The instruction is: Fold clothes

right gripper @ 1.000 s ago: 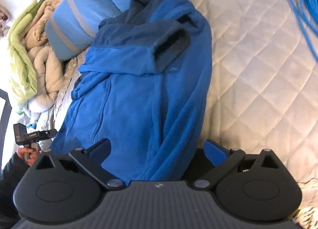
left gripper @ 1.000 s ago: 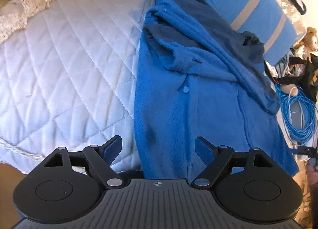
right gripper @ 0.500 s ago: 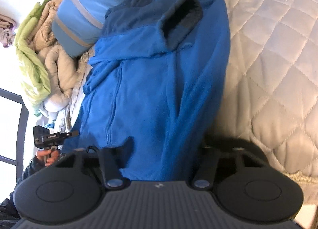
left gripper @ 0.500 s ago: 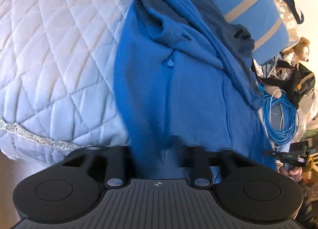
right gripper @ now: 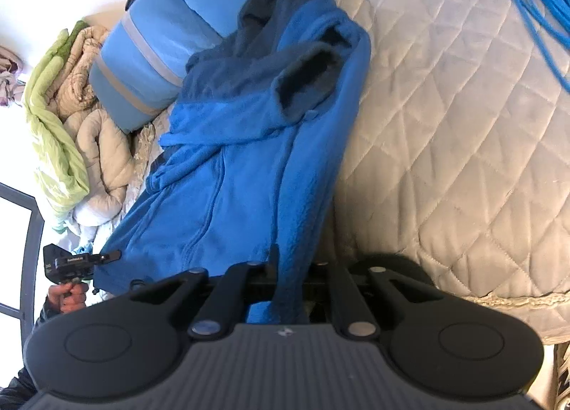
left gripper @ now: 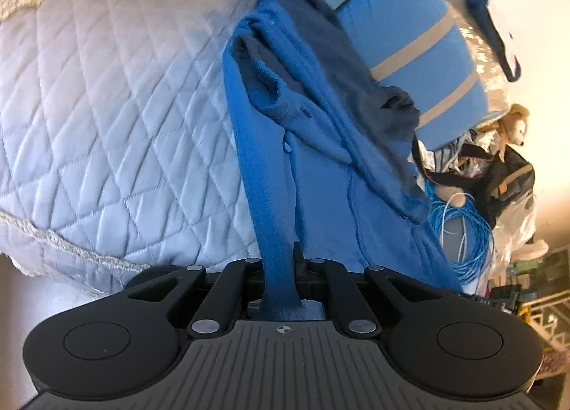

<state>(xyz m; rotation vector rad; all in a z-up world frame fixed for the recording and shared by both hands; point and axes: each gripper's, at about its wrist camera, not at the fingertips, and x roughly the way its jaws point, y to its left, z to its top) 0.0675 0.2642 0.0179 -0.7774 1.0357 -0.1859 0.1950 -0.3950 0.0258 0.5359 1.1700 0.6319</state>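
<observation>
A blue fleece jacket (left gripper: 320,175) with a darker blue hood and sleeves folded across it lies on a quilted bed (left gripper: 107,125). My left gripper (left gripper: 281,267) is shut on the jacket's hem at its left corner, and the fabric runs taut from the jaws. In the right wrist view the same jacket (right gripper: 242,167) shows, and my right gripper (right gripper: 290,271) is shut on the hem at its right corner. The left gripper (right gripper: 78,260) in a hand shows at the left edge there.
Blue striped cushions (left gripper: 409,36) lie behind the jacket's hood. A coil of blue cable (left gripper: 463,232), a bag and a plush toy (left gripper: 513,125) sit to the right. Rolled green and beige bedding (right gripper: 71,125) lies at the left. The bed's trimmed edge (left gripper: 53,249) is near.
Both grippers were open at the jacket's hem a second ago. They closed on the hem and now pull it up and toward me, so the fabric is stretched.
</observation>
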